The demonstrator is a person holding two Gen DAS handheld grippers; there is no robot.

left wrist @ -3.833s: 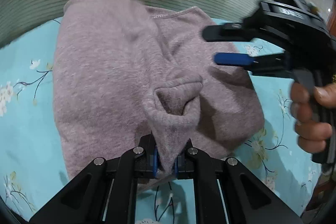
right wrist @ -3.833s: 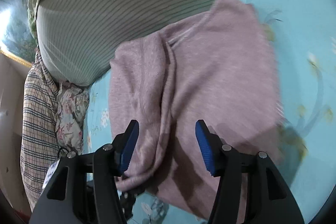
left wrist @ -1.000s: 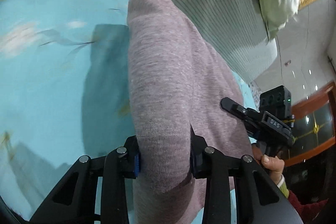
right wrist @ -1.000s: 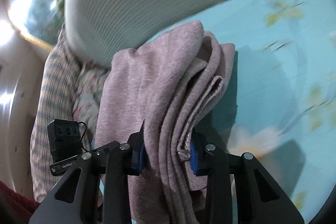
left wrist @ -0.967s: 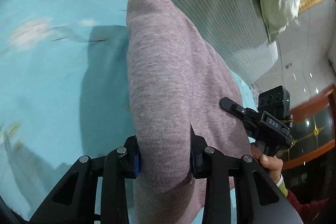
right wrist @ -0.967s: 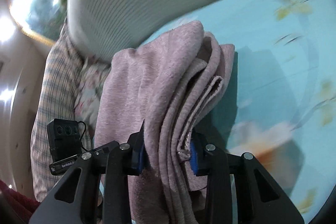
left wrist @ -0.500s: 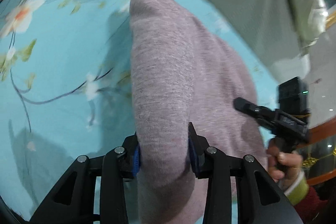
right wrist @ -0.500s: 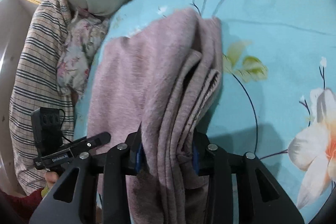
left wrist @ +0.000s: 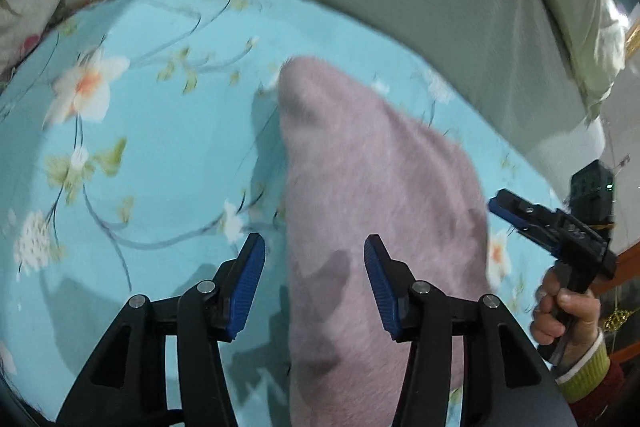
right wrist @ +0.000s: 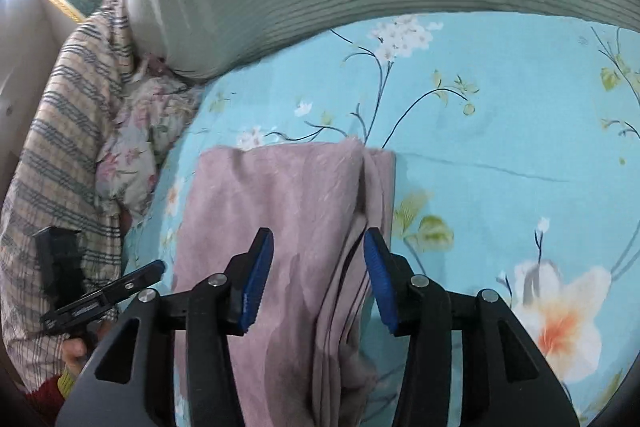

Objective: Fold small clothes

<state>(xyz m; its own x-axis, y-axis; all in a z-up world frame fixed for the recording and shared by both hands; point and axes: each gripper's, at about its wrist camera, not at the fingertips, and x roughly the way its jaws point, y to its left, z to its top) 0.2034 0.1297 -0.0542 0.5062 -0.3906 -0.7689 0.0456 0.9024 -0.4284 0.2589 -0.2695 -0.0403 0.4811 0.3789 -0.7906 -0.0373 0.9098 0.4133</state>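
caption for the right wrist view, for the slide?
Open right gripper above the folded mauve garment lying on the floral blue bedsheet.

Black angular linkage arms, fastened with round silver screws, are seen on the left gripper [left wrist: 314, 281] and right gripper [right wrist: 318, 277], each tipped with ribbed blue pads [right wrist: 378, 279]. At four o'clock in the left view, a bare-skinned hand [left wrist: 558, 315] is shown, cuffed in yellow-green over dark red.
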